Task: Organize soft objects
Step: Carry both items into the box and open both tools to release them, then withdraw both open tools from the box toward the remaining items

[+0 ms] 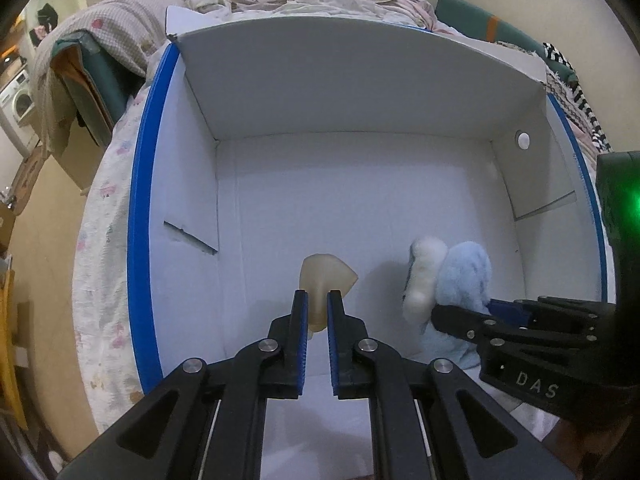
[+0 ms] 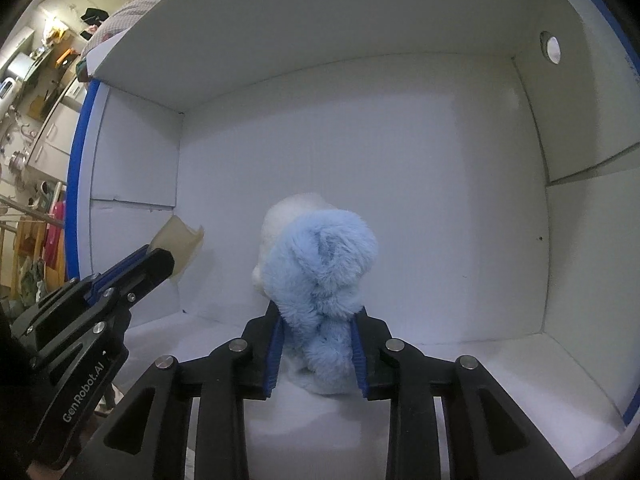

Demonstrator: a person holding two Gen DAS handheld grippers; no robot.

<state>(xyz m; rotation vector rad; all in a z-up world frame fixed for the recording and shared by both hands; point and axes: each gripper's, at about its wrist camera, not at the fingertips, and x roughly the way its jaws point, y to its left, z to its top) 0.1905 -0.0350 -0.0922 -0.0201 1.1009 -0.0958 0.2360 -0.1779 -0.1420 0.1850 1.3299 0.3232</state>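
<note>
Box [image 1: 352,92]: white cardboard with blue rims, open at the top, standing on a bed [image 1: 116,240]; both grippers reach inside it.
Left gripper [image 1: 317,300]: clamped on a pale beige pad [image 1: 326,276] – the blue fingers pinch its lower edge, and the rest fans out above the tips.
Pad position: over the box floor, left of centre; whether it touches the floor I cannot tell.
Right gripper [image 2: 318,320]: closed on a fluffy toy [image 2: 320,264], blue plush bulging up between the fingers, a white part behind.
Toy position: over the floor, right of the pad, apart from it.
Step in hand: likely setting both soft things down inside the box.
Doing it well: lower each until it rests on the floor before letting go – a drop could make the pad flip or the toy roll. Keep the two apart, the toy toward the right wall, the pad toward the left.
Release: part the fingers fully, then back out along their own line so plush does not drag on the ribbed faces.
</note>
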